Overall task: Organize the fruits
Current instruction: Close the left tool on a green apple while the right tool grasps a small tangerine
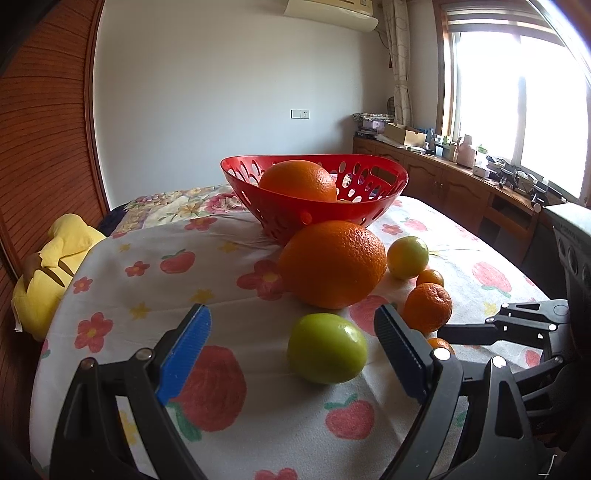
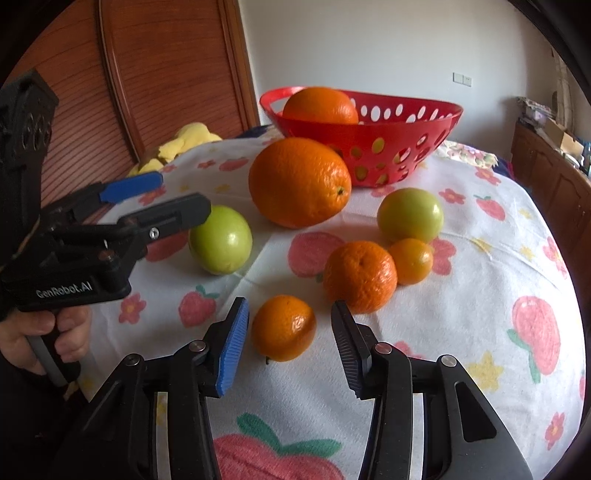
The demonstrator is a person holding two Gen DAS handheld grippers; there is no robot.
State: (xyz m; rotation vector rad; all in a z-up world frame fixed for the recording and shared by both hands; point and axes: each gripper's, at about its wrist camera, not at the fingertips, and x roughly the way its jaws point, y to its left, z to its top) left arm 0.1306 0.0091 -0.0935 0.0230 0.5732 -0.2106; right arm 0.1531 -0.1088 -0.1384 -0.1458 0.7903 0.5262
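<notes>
Now the right gripper (image 2: 290,341), jaws apart, straddles a small mandarin (image 2: 283,328) on the tablecloth (image 2: 461,314); the left gripper (image 1: 291,345) stands wide around a green fruit (image 1: 327,348). Closing off-centre could roll the mandarin away.

Home bedroom: bed (image 1: 229,424) under floral sheet, air conditioner (image 1: 332,13) on wall above it, curtained window (image 1: 517,92) right.

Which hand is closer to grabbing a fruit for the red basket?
Right. Its hand-held gripper already has a small orange between its fingers, nearly gripped. The left hand-held gripper is wide open around a green fruit.
</notes>
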